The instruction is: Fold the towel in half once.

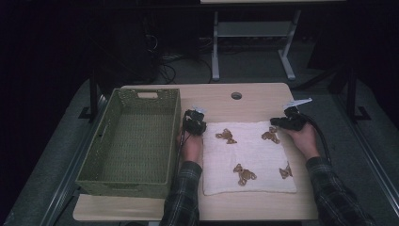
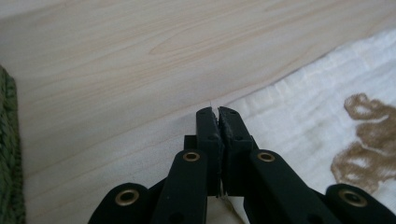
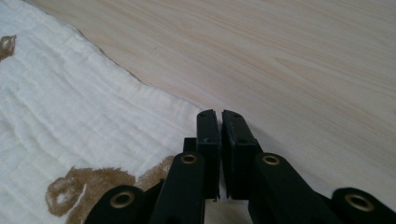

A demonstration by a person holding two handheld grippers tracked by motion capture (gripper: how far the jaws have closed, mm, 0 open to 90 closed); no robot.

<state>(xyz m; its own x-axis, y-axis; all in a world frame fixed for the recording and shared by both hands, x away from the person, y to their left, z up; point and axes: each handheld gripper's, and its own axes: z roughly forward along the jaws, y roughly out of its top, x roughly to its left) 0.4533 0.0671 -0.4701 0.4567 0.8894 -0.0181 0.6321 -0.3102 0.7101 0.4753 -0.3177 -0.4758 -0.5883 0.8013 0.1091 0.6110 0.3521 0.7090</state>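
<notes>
High view, left to right: a green woven basket (image 1: 129, 141), rectangular with handle slots and nothing inside, stands on the left of the pale wood table (image 1: 254, 96). Just right of it the left gripper (image 1: 194, 123) rests at the far left corner of the cloth (image 1: 249, 157). This cloth is white, roughly square, lies flat on the table and carries brown bear prints (image 1: 244, 174). The right gripper (image 1: 282, 122) sits at the cloth's far right corner.

Left gripper view: black jaws are pressed together at the cloth (image 2: 327, 107) edge, with a sliver of white fabric pinched between the pads. The weave is crinkled and ribbed; the table (image 2: 116, 70) shows smooth, light grain, and the basket (image 2: 9, 154) borders the left margin.

Right gripper view: jaws stand nearly closed, a thin slit between the pads, over the cloth (image 3: 70, 116) corner. Whether fabric is caught between them cannot be told. A brown print (image 3: 88, 189) lies just left of the jaws; bare table (image 3: 303, 60) extends to the right.
</notes>
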